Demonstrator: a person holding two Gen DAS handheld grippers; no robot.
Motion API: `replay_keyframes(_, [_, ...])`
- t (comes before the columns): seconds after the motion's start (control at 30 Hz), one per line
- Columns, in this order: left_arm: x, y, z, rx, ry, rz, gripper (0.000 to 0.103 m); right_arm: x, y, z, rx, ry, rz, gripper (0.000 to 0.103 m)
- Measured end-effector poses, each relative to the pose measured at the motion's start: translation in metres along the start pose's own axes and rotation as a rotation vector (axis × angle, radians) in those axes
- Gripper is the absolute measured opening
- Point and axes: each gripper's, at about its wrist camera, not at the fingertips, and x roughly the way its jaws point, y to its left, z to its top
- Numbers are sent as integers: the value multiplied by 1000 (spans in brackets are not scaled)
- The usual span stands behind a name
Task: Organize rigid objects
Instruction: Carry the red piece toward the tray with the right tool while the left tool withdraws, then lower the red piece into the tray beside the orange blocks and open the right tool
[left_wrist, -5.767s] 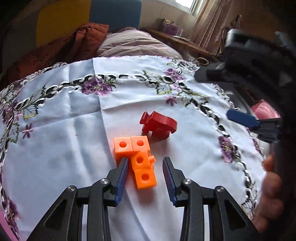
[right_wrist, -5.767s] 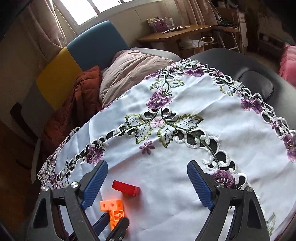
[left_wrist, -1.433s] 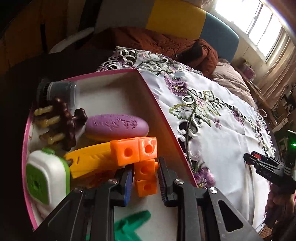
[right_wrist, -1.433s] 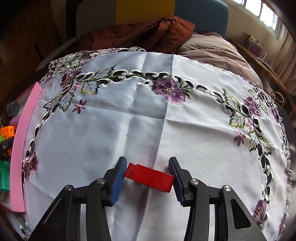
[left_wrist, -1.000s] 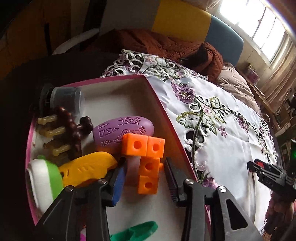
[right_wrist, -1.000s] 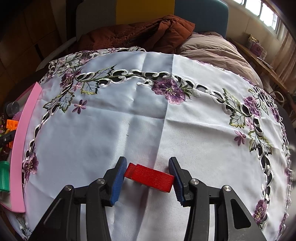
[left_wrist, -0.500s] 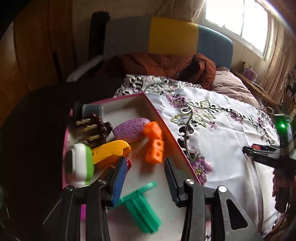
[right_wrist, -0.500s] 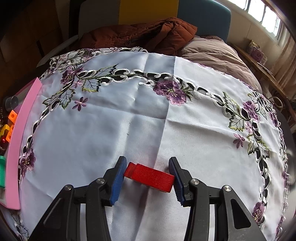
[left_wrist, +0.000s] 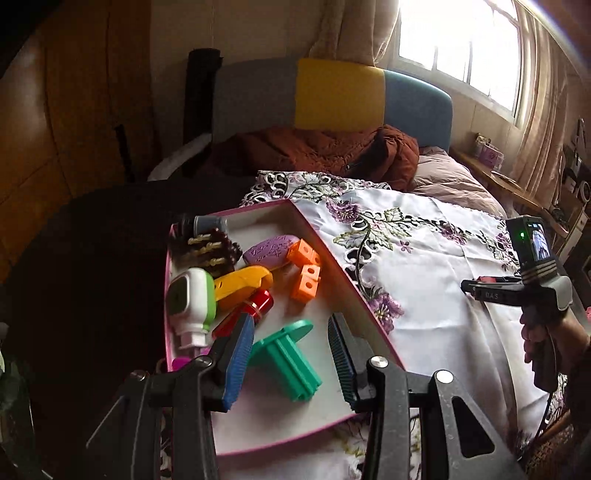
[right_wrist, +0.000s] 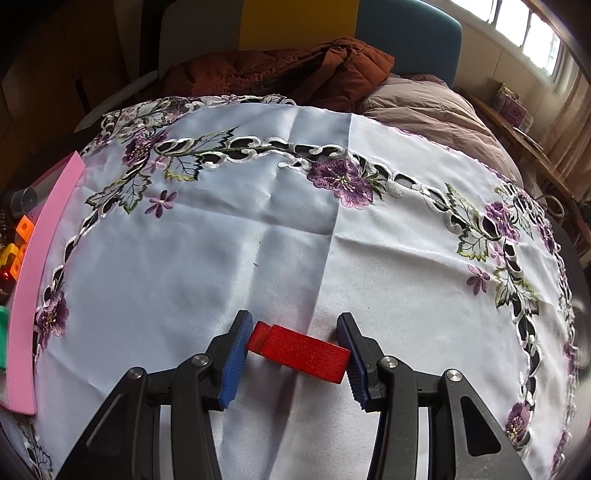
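R gripper (right_wrist: 293, 349) clamps red block (right_wrist: 301, 350); L gripper (left_wrist: 291, 356) empty above pink box (left_wrist: 343, 267).

The pink box (right_wrist: 44, 236) is cut off at the left edge; the green piece (left_wrist: 284, 350) sits partly behind the left tongs (left_wrist: 288, 354).

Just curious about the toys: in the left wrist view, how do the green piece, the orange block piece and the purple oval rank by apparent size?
1. green piece, though it lies nearest the camera
2. orange block piece and purple oval: too alike to rank

left tongs (left_wrist: 291, 354) parted and empty, angled downward, right tongs (right_wrist: 293, 350) clamped, pointing steeply down
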Motion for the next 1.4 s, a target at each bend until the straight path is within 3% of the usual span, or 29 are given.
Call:
replay_keyframes(0.67, [-5,40,-26,-97,27,14,42,-1,2,-3,-16,-16,-15,48])
replay_keyframes(0.93, [-13,88,-33,-199,16,98,42,-7,6,1,-5,2,-46,47])
replay_keyframes(1.07, [-10,105,-38,-234,22,110,42,-41,32,4,-16,-63,54,47])
replay_keyframes(1.23, [-7,109,-41,-246,21,94,42,-94,110,5,-181,-175,241,48])
replay_keyframes(1.4, [-9,109,-43,-243,17,78,42,-110,190,4,-286,-209,379,48])
